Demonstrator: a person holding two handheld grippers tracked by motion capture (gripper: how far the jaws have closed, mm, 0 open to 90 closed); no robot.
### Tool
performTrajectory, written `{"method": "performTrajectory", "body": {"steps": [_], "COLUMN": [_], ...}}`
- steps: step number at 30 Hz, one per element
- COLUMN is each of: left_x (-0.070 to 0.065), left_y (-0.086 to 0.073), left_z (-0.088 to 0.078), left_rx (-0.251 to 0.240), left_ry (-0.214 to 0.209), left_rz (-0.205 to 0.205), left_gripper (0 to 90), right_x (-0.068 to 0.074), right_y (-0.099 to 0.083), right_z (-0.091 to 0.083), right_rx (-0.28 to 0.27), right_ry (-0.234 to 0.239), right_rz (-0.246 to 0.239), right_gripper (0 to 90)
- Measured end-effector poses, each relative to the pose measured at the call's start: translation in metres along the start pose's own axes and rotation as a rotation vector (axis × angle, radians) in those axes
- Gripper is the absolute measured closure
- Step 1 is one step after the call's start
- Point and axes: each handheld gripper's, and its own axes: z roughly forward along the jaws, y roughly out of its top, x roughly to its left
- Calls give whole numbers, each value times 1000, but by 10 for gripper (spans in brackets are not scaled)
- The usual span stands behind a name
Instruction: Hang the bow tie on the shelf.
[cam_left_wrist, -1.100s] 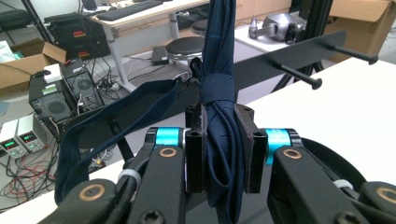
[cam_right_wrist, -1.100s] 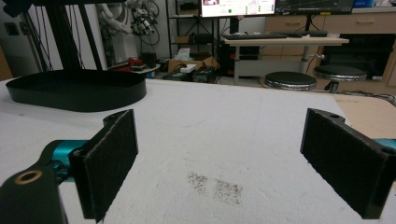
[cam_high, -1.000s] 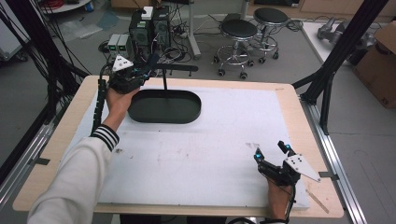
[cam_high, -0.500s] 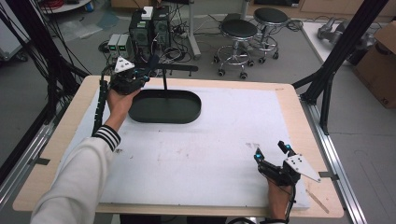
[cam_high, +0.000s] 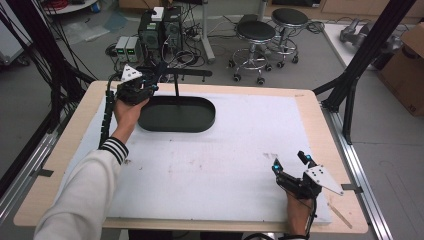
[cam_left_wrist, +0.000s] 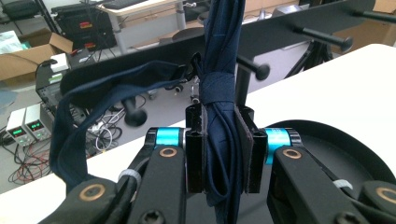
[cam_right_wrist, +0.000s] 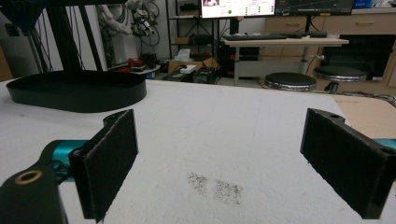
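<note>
Navy fabric, a folded strap or tie (cam_left_wrist: 223, 116), sits pinched between the pads of your left gripper (cam_high: 150, 86); its jaws are pressed onto the bundle; one loop of the same cloth (cam_left_wrist: 81, 109) hangs over a peg at left in the left gripper view; you hold it at the far left of the table, just beside the black rack (cam_left_wrist: 299, 21); rack count: one post (cam_high: 176, 85), one crossbar, at least three knobbed pegs seen; one black oval base tray (cam_high: 177, 115) under it; your right gripper (cam_high: 291, 162) rests near the table's near right corner, well apart from the cloth, jaws spread wide with nothing between them; one white foam mat (cam_high: 225, 150) on one wooden table (cam_high: 320, 112); two stools (cam_high: 256, 31) behind; no readable writing or brand anywhere; monitor text (cam_right_wrist: 238, 7) too small to read.
</note>
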Motion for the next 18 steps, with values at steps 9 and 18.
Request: {"method": "performTrajectory", "body": {"steps": [9,18], "left_x": [1,3], "left_y": [-7,-29], "left_z": [8,13], "left_rx": [58,114], "left_ry": [7,13], "left_rz": [2,-24], "left_gripper": [763,768], "right_x": [0,0], "right_y": [0,0], "right_z": [0,0], "right_rx": [-1,1], "right_ry": [0,1], "right_rz": [-6,0], "right_gripper": [102,102]}}
